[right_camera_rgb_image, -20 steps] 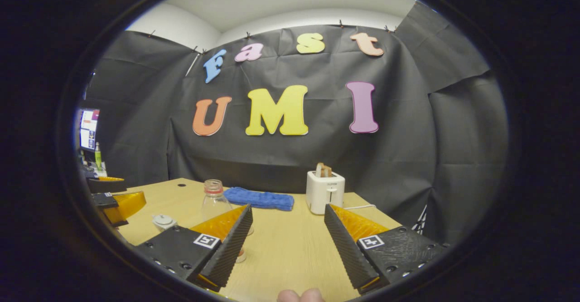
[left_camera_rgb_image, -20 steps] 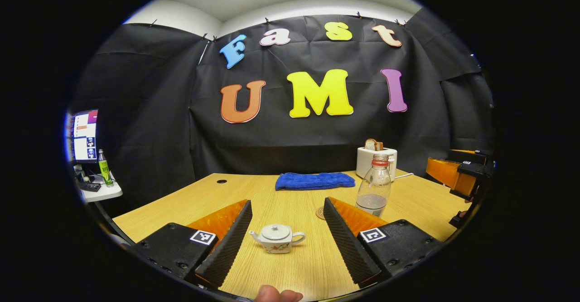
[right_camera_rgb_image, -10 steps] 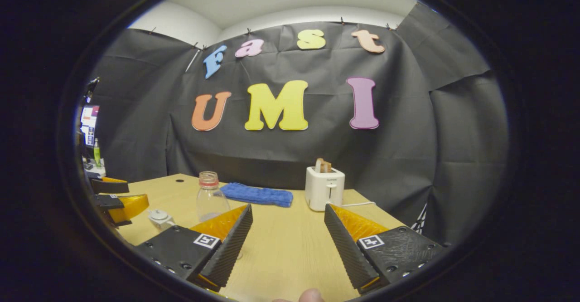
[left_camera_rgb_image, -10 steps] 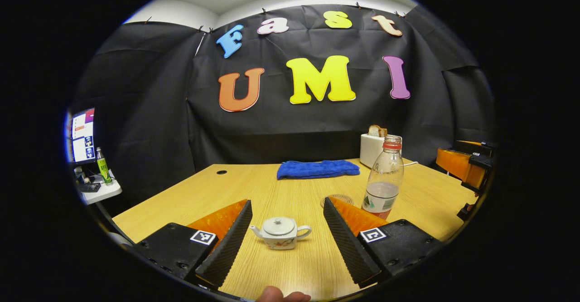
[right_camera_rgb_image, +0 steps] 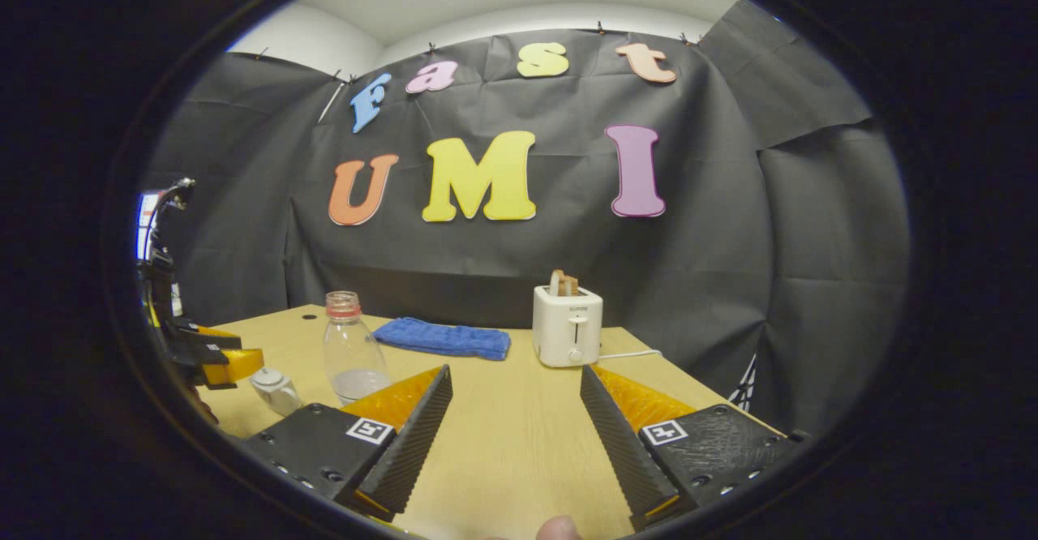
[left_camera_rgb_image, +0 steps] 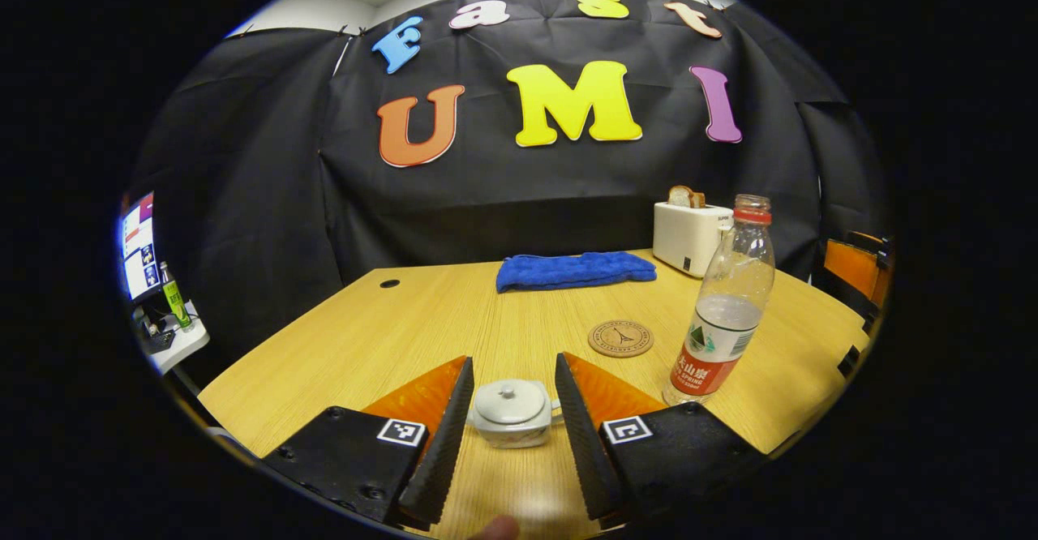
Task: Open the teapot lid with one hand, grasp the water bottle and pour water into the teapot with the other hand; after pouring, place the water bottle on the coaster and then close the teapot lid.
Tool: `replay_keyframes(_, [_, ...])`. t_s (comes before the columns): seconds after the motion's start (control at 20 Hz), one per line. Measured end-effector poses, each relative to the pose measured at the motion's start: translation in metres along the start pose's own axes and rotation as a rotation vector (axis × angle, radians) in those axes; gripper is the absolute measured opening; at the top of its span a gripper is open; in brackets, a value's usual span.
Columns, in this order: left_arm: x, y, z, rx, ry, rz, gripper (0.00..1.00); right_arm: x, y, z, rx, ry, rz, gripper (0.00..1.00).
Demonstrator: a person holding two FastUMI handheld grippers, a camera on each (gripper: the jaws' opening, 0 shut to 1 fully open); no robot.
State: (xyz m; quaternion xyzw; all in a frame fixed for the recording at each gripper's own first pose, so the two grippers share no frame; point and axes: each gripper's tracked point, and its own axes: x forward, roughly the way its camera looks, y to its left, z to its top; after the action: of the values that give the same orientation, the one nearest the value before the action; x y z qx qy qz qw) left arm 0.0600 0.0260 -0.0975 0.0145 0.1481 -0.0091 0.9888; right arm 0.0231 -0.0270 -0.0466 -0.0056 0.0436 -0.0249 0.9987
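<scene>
A small white teapot [left_camera_rgb_image: 511,412] with its lid [left_camera_rgb_image: 509,400] on sits on the wooden table [left_camera_rgb_image: 405,329], between the fingers of my left gripper [left_camera_rgb_image: 513,359]. The jaws stand narrowed close beside the pot, and contact is unclear. An uncapped plastic water bottle [left_camera_rgb_image: 722,313], partly filled, stands upright to the right, near a round coaster [left_camera_rgb_image: 620,338]. My right gripper [right_camera_rgb_image: 516,371] hovers open over bare table with nothing between its fingers. In the right gripper view, the bottle [right_camera_rgb_image: 350,353], the teapot [right_camera_rgb_image: 276,390] and the left gripper [right_camera_rgb_image: 215,357] are at the left.
A folded blue towel [left_camera_rgb_image: 576,270] lies at the back of the table. Beside it stands a white toaster [left_camera_rgb_image: 688,236] holding bread, also seen as the toaster [right_camera_rgb_image: 568,325] with a cord. A side desk with a monitor [left_camera_rgb_image: 138,244] is off to the left.
My left gripper has moved forward and down onto the teapot, and its fingers have narrowed around it. The right gripper stayed open and drifted slightly.
</scene>
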Motion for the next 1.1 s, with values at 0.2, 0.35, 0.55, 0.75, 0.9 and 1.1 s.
replay_keyframes(0.2, [0.009, 0.002, -0.011, 0.005, 0.056, -0.005, 0.55, 0.003, -0.002, -0.005, -0.004, 0.014, -0.004, 0.97])
replay_keyframes(0.35, [0.015, 0.000, -0.018, 0.012, 0.086, -0.010, 0.45, 0.005, -0.001, -0.009, -0.010, 0.022, 0.002, 0.97])
replay_keyframes(0.55, [0.019, -0.002, -0.024, 0.023, 0.097, -0.014, 0.32, 0.005, 0.008, -0.011, -0.022, 0.020, 0.044, 0.97])
replay_keyframes(0.75, [0.020, 0.001, -0.023, 0.037, 0.089, -0.012, 0.13, 0.004, 0.027, -0.015, -0.023, 0.031, 0.121, 0.98])
replay_keyframes(0.9, [0.020, 0.001, -0.021, 0.027, 0.082, -0.028, 0.07, 0.003, 0.040, -0.021, -0.023, 0.045, 0.173, 0.95])
replay_keyframes(1.1, [0.016, 0.005, -0.006, -0.028, 0.036, -0.037, 0.04, 0.000, 0.064, -0.032, -0.016, 0.078, 0.261, 0.95])
